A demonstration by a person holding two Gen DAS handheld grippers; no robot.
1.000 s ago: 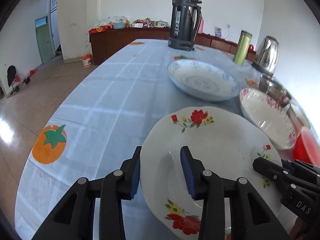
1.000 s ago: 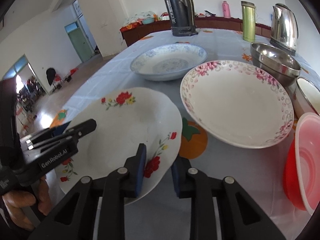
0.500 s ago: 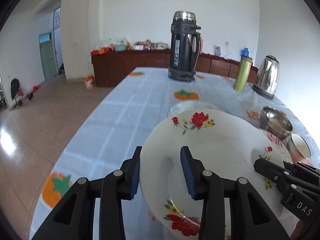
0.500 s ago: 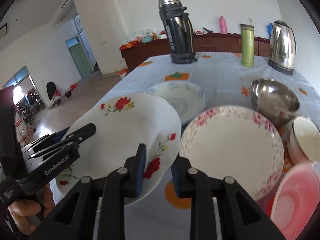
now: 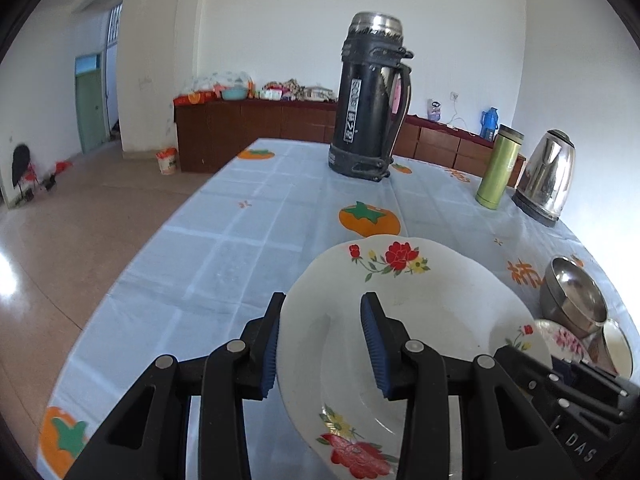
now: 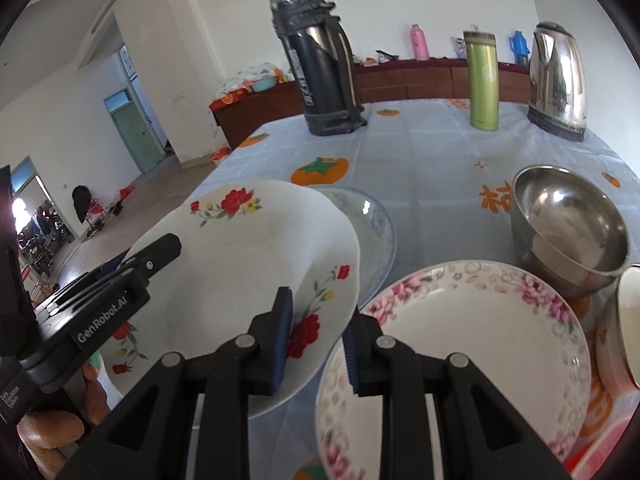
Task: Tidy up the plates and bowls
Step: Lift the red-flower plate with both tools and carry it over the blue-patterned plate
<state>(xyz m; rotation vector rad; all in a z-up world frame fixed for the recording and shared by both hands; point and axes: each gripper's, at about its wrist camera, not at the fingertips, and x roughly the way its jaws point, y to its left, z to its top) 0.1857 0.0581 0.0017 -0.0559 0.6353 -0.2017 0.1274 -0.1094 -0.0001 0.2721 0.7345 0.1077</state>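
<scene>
A white plate with red flowers [image 5: 420, 312] hangs tilted above the table, held from both sides. My left gripper [image 5: 322, 312] is shut on its left rim, one pad under the edge and one on the inner face. Over on the right rim, my right gripper [image 6: 318, 320] is shut on the same plate [image 6: 240, 264]. Partly hidden beneath it lies a blue-patterned plate [image 6: 378, 232]. A pink-flowered plate [image 6: 460, 340] lies to the right, next to a steel bowl [image 6: 568, 220], a white bowl [image 6: 624, 320] and a red bowl [image 6: 600, 452].
A tall dark thermos [image 5: 372, 108] stands at the far middle of the table [image 5: 224, 248], with a green flask [image 5: 498, 168] and a steel kettle [image 5: 548, 176] at the far right. The table's left edge drops to the floor. A hand [image 6: 48, 432] grips the left tool.
The flowered plate has risen off the table and travelled forward, now over the blue-patterned plate. Both grippers kept their hold, and the view has tipped up toward the room.
</scene>
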